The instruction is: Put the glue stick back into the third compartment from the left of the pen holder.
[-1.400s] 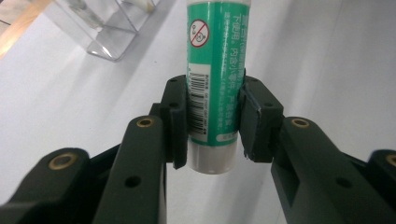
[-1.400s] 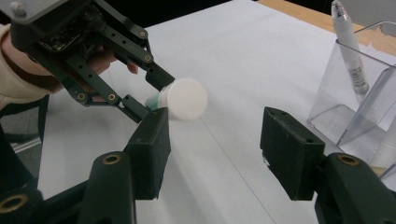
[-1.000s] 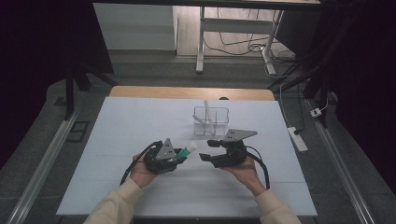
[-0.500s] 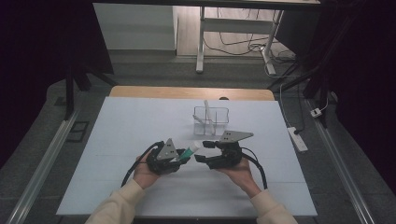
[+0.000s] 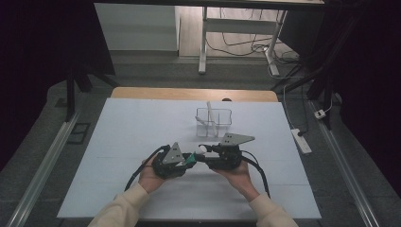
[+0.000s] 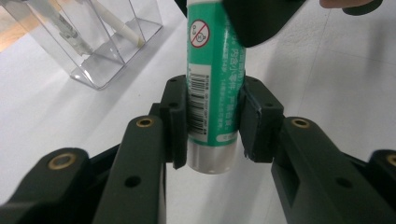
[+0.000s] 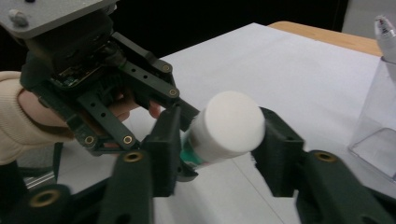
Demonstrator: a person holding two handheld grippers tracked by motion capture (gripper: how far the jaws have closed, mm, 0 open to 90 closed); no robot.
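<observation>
Glue stick (image 6: 213, 88) is pinched near its base by the left gripper (image 6: 212, 123) — both pads pressed on the green label, held above the table (image 5: 118, 137). In the right gripper view the white cap (image 7: 227, 126) sits between the jaws of the right gripper (image 7: 219, 140), which have just been closing; the left pad looks to be touching the cap, while a sliver of gap seems left at the other, so a full pinch cannot be told. In the high view both grippers meet nose to nose in front of the clear holder (image 5: 213, 122).

Risks, as judged: the cap may be gripped off-centre and slip out when pulled; a skewed pull could twist the stick in the left pads; a sudden release could knock the holder nearby.
</observation>
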